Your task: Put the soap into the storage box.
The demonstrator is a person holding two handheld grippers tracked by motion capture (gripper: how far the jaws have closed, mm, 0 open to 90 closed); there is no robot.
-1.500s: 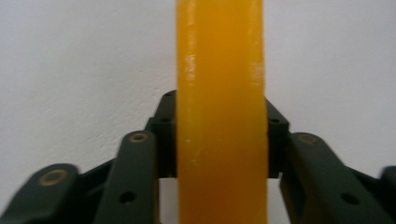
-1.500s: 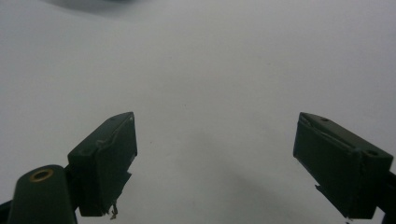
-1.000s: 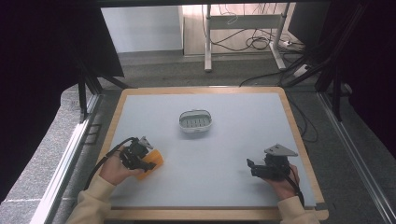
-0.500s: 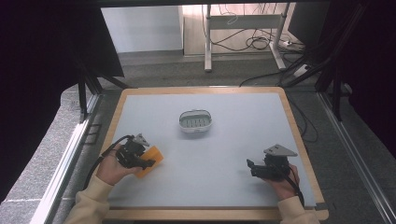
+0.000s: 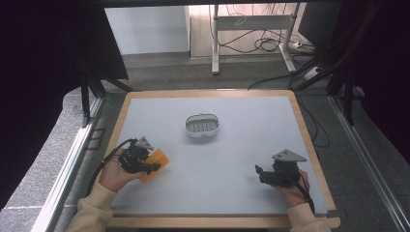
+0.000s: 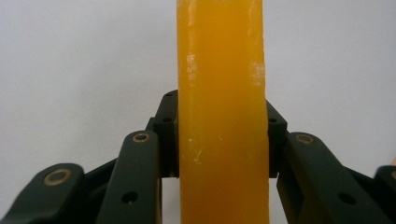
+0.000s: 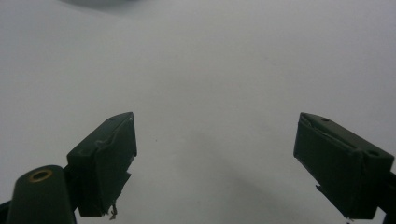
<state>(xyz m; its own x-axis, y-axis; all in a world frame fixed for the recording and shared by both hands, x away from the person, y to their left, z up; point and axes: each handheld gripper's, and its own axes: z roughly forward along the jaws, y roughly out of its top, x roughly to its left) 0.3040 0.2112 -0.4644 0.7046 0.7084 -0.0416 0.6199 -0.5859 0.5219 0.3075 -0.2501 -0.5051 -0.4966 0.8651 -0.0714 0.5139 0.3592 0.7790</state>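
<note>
Soap [image 6: 223,116]: being clamped edgewise by left gripper [image 5: 153,166], ready for carrying to dish [image 5: 202,126] at 1 o'clock.
Right gripper [image 5: 257,175]: idling wide open, holding nothing.

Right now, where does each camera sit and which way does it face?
High view: fixed above the person's side, facing forward and down on the table; both forearms, left gripper and right gripper show, with a basket mid-table.
Left gripper view: rides the left gripper, looking along its jaws, shut on an orange block.
Right gripper view: rides the right gripper, looking along its open jaws at the table.
Shared: the orange block shows in the high and left gripper views.
</note>
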